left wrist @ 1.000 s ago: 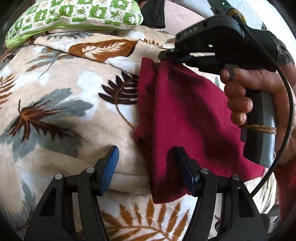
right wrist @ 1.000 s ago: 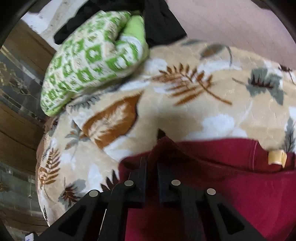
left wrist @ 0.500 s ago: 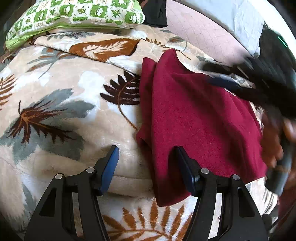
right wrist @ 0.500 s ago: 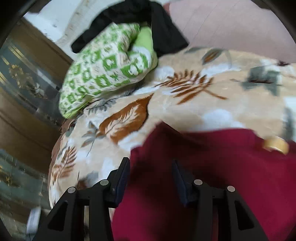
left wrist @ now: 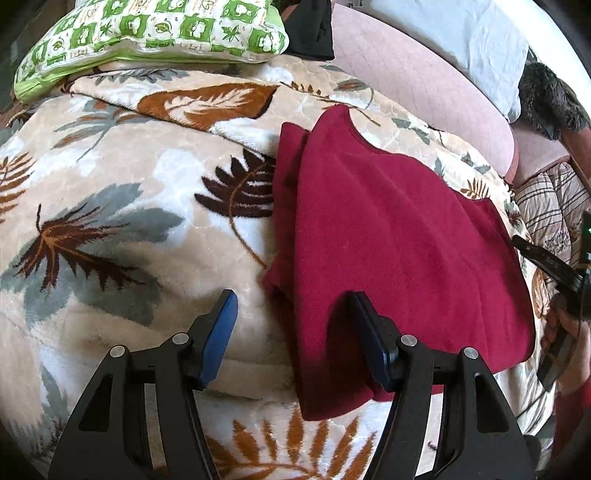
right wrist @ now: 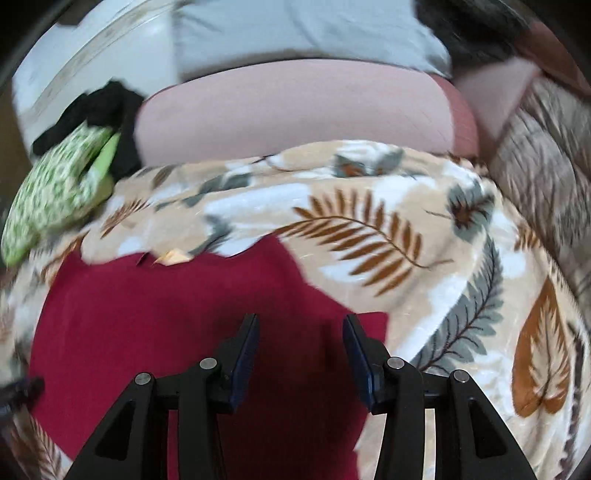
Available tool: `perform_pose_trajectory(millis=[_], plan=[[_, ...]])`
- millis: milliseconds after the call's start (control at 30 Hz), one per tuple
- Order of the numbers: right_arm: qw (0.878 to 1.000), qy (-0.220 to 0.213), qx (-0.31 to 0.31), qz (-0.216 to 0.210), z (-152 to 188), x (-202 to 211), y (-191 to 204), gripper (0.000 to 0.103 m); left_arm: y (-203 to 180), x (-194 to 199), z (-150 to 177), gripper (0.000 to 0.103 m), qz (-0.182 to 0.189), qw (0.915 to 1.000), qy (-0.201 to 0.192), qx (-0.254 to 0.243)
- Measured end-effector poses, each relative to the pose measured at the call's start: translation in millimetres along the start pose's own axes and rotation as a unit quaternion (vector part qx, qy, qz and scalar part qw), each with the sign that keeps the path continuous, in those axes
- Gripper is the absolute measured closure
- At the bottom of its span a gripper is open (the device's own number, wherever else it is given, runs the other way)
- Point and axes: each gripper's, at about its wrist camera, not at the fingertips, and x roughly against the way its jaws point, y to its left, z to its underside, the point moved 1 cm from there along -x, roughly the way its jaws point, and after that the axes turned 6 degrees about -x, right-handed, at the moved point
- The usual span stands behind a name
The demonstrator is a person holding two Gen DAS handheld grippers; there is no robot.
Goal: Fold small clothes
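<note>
A dark red garment (left wrist: 388, 236) lies folded lengthwise on a leaf-patterned blanket (left wrist: 110, 206). My left gripper (left wrist: 291, 317) is open and empty, just above the garment's near left corner, its right finger over the cloth. In the right wrist view the same garment (right wrist: 166, 317) lies below my right gripper (right wrist: 299, 339), which is open and empty over the garment's near right edge. A yellow label (right wrist: 173, 255) shows at the garment's far edge. The right gripper also shows at the right edge of the left wrist view (left wrist: 554, 266).
A green-and-white patterned pillow (left wrist: 155, 33) lies at the blanket's far left. A black cloth (left wrist: 310, 33) lies beside it. A pink mattress (right wrist: 295, 110), a pale blue pillow (left wrist: 461, 37) and a plaid quilt (right wrist: 546, 155) border the blanket.
My right gripper let go of the garment's far corner, opened, and pulled back to the right. The folded-over cloth now lies flat. My left gripper has not moved.
</note>
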Motion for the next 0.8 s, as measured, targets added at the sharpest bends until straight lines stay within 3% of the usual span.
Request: perform_pose_trajectory(millis=[67,167,200,233,267,367,467,633,800], plan=[[1.0,0.008,-0.001,0.003,-5,-13,-2,0.058,-1,0,-2,0.039,0.002,1.0,-0.002,0.001],[0.999,0.027,-0.008,-0.036,-16,-33,0,0.06,-5,-2,-3,0.039,0.001,1.0,-0.002,-0.005],[0.998,0.036,-0.006,-0.046,-17,-39,1,0.066,-7,-3,-4,0.039,-0.001,1.0,-0.002,-0.008],[0.998,0.046,0.001,-0.044,-19,-43,3,0.09,-8,-3,-4,0.039,-0.001,1.0,-0.002,-0.01],[0.998,0.045,0.008,-0.033,-19,-43,4,0.095,-9,-3,-5,0.039,-0.001,0.9999,-0.003,-0.011],[1.0,0.026,0.01,-0.007,-22,-35,-9,0.095,-13,-2,-8,0.039,0.002,0.9999,-0.006,-0.016],[0.999,0.04,-0.023,0.005,-19,-44,-27,0.095,-16,-5,-9,0.039,-0.003,0.9998,-0.003,-0.021],[0.999,0.041,0.0,0.011,-16,-41,-14,0.095,-14,-8,-9,0.039,-0.005,0.9999,0.0,-0.014],[0.999,0.026,-0.006,-0.041,-6,11,-9,0.088,-17,3,-11,0.039,-0.002,0.9998,-0.009,-0.017]])
